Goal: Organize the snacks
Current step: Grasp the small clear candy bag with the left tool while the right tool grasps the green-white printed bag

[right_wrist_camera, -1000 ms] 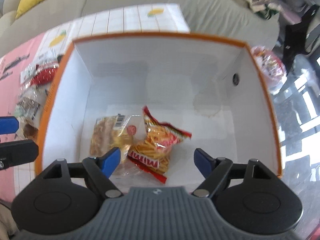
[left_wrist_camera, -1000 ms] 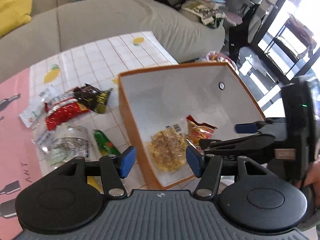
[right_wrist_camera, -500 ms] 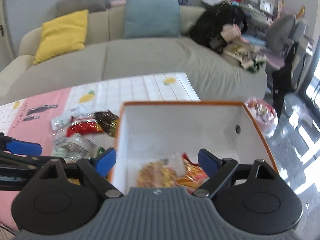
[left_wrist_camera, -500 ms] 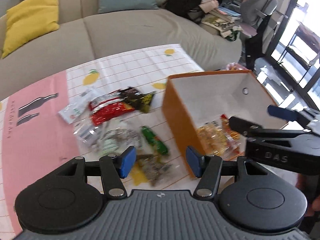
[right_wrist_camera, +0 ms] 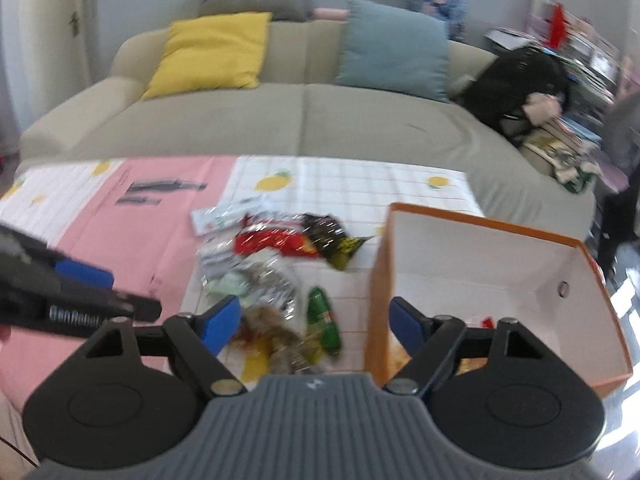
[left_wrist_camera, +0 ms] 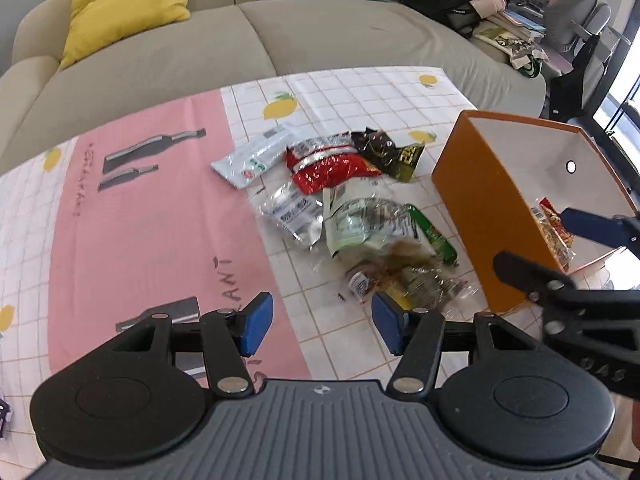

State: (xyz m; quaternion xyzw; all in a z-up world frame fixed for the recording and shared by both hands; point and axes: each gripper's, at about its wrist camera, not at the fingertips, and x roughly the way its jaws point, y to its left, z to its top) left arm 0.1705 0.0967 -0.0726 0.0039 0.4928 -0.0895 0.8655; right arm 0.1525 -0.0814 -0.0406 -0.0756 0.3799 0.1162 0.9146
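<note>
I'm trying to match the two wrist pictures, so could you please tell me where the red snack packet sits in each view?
Left wrist: red snack packet lies at upper centre, at the far end of the snack pile.
Right wrist: it lies just left of centre, again at the far end of the pile.
Shared landmark: the orange box, right of the pile in both.

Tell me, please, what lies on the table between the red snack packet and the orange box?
In the left wrist view, a dark packet with yellow print lies between the red snack packet and the orange box, then bare tablecloth.
</note>
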